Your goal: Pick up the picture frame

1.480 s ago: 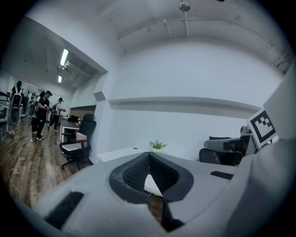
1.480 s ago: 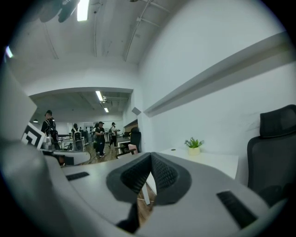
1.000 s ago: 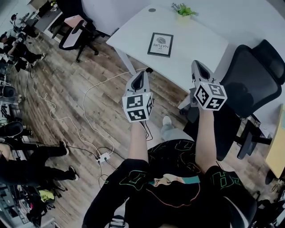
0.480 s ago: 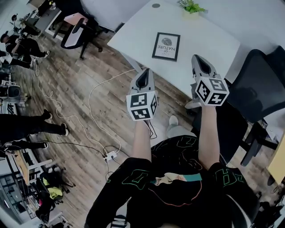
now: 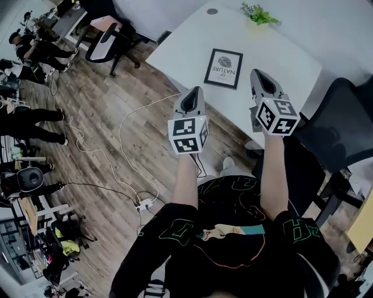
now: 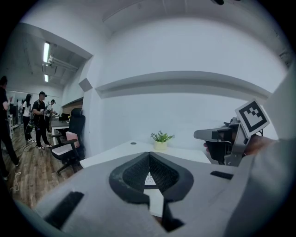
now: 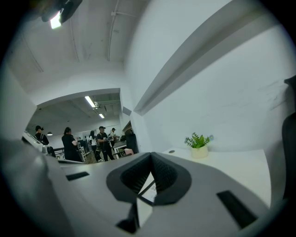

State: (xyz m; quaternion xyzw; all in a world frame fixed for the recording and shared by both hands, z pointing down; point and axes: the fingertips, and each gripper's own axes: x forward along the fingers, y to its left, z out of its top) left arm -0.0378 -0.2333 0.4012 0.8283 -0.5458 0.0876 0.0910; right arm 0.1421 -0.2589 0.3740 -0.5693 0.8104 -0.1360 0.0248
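Found a black-edged rectangular picture frame (image 5: 223, 68) with a white printed face lying flat on a white rectangular table (image 5: 280, 55), close to the table's near edge. Saw it ahead of both grippers, roughly between their lines and touched by neither.

Held the grey left gripper (image 5: 196, 91) clenched tip to tip, with nothing between the pads. Glimpsed only a slice of the frame through the hollow behind the tips in the left gripper view. Held the grey right gripper (image 5: 256, 74) pressed together the same way and empty, its tip over the table's near edge, just right of the frame.

Noted a small green plant (image 5: 258, 14) in a pale pot standing at the table's far side, well apart from the frame. Noted a black mesh office chair (image 5: 344, 128) to the right of the table, and a white cable (image 5: 125, 134) trailing over the brown wood-plank floor (image 5: 87, 110) to the left. Made out several people (image 5: 35, 49) in dark clothes along the far left of the room.
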